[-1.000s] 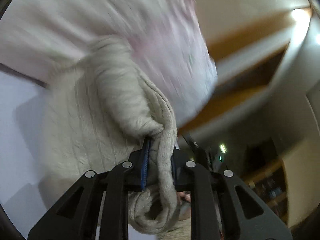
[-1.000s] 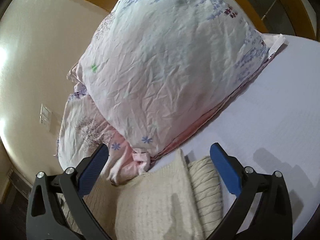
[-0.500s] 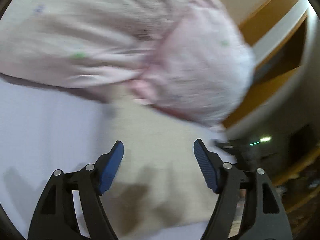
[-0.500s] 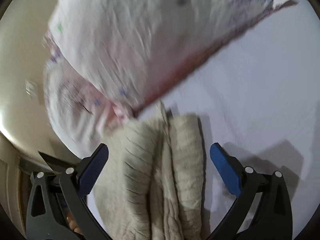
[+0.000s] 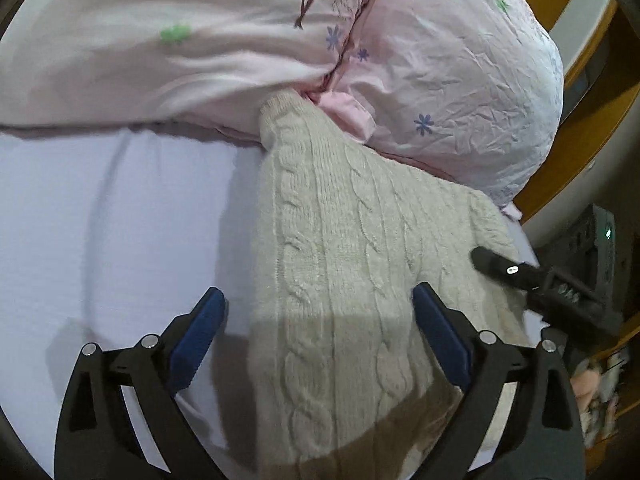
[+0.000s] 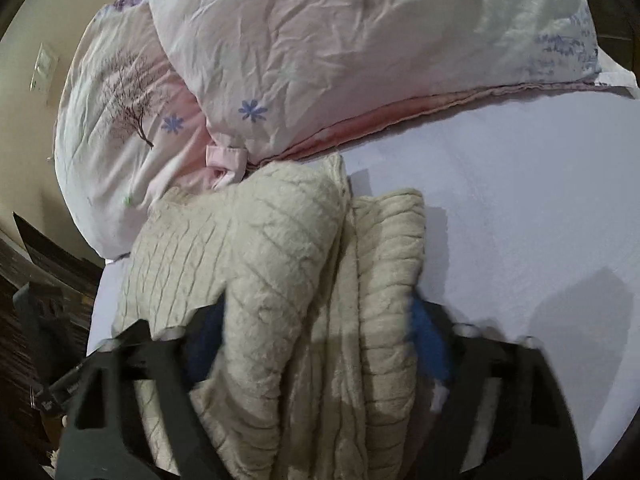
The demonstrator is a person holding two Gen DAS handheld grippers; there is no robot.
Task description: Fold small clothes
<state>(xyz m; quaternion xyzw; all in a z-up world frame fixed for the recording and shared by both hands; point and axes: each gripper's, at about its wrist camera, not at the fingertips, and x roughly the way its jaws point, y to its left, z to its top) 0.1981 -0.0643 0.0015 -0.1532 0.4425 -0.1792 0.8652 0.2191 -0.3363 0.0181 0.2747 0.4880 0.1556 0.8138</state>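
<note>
- Left wrist view, item 1: cream cable-knit sweater [image 5: 340, 280], the task garment. Lies flat on the lavender bed sheet [image 5: 100, 220], top end tucked against the pink floral pillows [image 5: 440, 60]. Probably laid out lengthwise so the knit has a firm, flat base for folding.
- Item 2: left gripper [image 5: 320, 344]. Jaws spread wide, blue pads either side of the sweater's lower part, nothing pinched. Pose: above the cloth, pointing along its length toward the pillows, angled down. Its shadow falls across the knit, so judged close, but contact can't be confirmed.
- Item 3: dark fingertip of the other tool [image 5: 500, 268], seen at the sweater's rt edge near the bed's side.
- Right wrist view, item 4: same sweater [image 6: 280, 280], here bunched in thick lengthwise rolls w/ one flap lapped over the middle. Looks partly folded, not tidy yet.
- Item 5: right gripper [image 6: 320, 340]. Jaws apart, straddling the rolled bulk; blue pads partly hidden by cloth and blurred. Fabric sits between them, but they don't look pressed onto it. Pose: low, nosing into the fold, aimed at the pillows [image 6: 360, 60].
- Item 6: sheet [image 6: 520, 220], bare to the rt of the garment; approx. enough room there to lay the next fold.
- Judgement: mid-fold. Both tools seem set to take new holds on opposite edges.
</note>
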